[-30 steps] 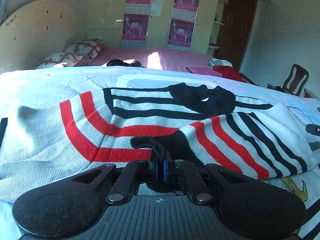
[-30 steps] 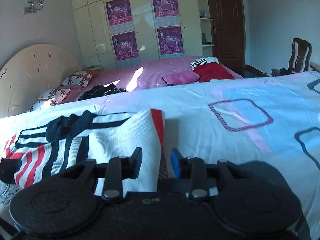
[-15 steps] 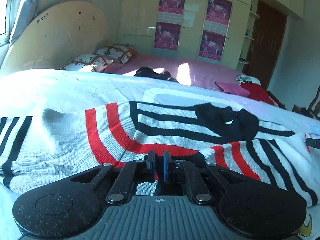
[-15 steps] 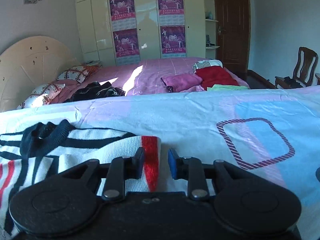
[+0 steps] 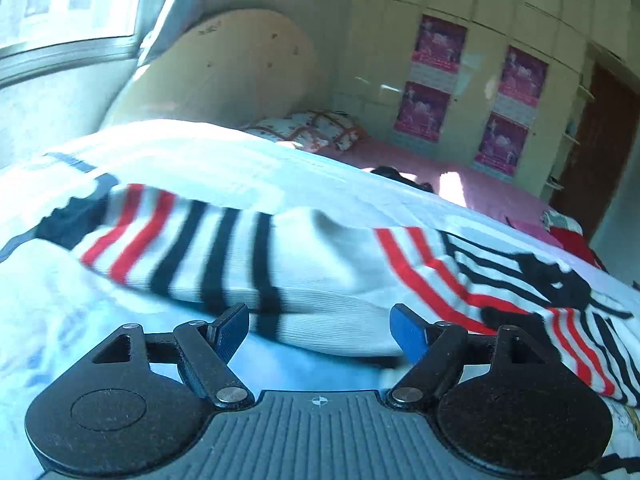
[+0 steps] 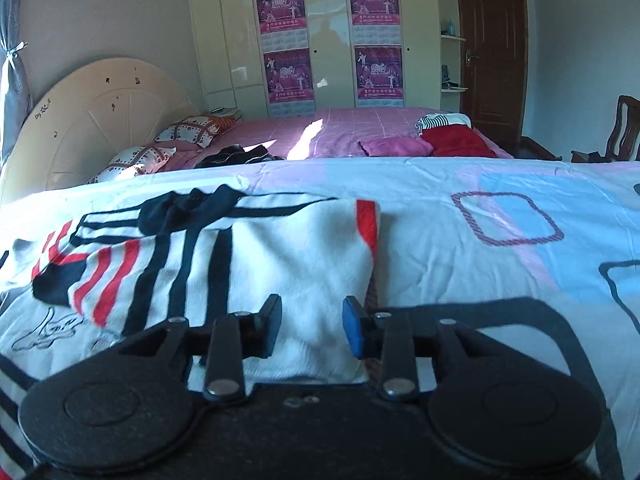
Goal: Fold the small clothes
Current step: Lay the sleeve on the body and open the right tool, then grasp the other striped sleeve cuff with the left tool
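A small white knit sweater with red and black stripes (image 5: 320, 264) lies on the light patterned bedsheet (image 5: 208, 168). In the left wrist view my left gripper (image 5: 320, 330) is open wide, just in front of the sweater's left sleeve, holding nothing. In the right wrist view the sweater (image 6: 280, 248) lies with its right side folded over, a red stripe at its right edge. My right gripper (image 6: 310, 326) is open, its fingers over the sweater's near right edge, nothing between them.
The sheet (image 6: 500, 248) stretches to the right of the sweater. Beyond it is a pink bed (image 6: 352, 132) with pillows (image 6: 192, 128), dark clothes (image 6: 236, 156) and a red and pink pile (image 6: 440, 140). A wooden chair (image 6: 624, 132) stands at far right.
My left gripper has opened, let go of the sweater and swung left toward the sleeve. My right gripper has stayed open and pulled back, showing more of the folded sweater.
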{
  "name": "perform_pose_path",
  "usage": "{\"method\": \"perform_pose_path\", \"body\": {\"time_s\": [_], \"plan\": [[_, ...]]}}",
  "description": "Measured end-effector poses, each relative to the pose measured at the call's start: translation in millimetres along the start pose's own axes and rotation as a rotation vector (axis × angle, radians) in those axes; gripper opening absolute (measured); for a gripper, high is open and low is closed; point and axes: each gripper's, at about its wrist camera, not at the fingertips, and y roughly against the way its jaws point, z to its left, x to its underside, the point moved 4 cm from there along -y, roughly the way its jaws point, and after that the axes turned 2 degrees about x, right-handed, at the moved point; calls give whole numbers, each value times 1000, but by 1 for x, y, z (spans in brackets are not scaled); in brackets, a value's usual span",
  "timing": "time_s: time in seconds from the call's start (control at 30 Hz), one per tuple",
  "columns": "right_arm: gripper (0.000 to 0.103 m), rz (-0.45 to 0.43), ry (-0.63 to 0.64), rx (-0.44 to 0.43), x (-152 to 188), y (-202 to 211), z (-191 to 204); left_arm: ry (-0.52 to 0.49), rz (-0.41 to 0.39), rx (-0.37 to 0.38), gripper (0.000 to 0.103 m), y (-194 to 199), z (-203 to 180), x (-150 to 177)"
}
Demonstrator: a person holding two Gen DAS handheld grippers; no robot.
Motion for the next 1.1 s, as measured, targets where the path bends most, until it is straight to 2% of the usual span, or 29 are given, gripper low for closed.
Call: {"method": "perform_pose_path", "body": {"time_s": [0.03,0.07,0.13,0.2,0.27,0.3,0.43,0.5,0.53,0.57,0.63,0.67,0.77,0.83,0.9,1.0,1.1], "plan": [[34,8,-1,1,4,5,7,83,-4,-28,76,0,34,-5],[34,13,-7,1,8,9,12,157,-10,-41,68,1,59,-9],[34,21,-33,3,11,18,26,334,-21,-62,62,-6,117,-13],[34,30,-51,18,13,22,40,474,-20,-78,61,-17,166,-15],[34,34,-67,33,12,25,53,570,-23,-21,52,-29,197,-16],[34,32,-74,42,10,27,60,609,-23,13,51,-37,209,-18],[34,20,-111,69,2,33,84,629,-6,72,49,-70,223,-31],[34,13,-114,80,-2,35,95,658,-17,95,45,-84,232,-38],[34,11,-114,84,-4,35,100,655,-8,75,22,-92,236,-39],[34,8,-115,87,-5,36,106,664,6,72,12,-100,240,-38],[34,0,-112,91,-9,36,113,698,-12,95,9,-105,244,-40],[34,-3,-106,95,-10,37,115,670,-26,91,8,-102,237,-46],[34,-15,-96,106,-12,39,118,513,-100,147,8,-86,190,-70],[35,-20,-100,108,-11,41,117,361,-128,219,8,-75,134,-88],[35,-22,-104,111,-11,41,112,207,-119,277,9,-68,73,-96],[35,-28,-116,112,-12,41,102,17,-83,347,9,-66,-25,-85],[35,-33,-136,115,-15,44,85,-97,-24,403,9,-69,-106,-57]]}}
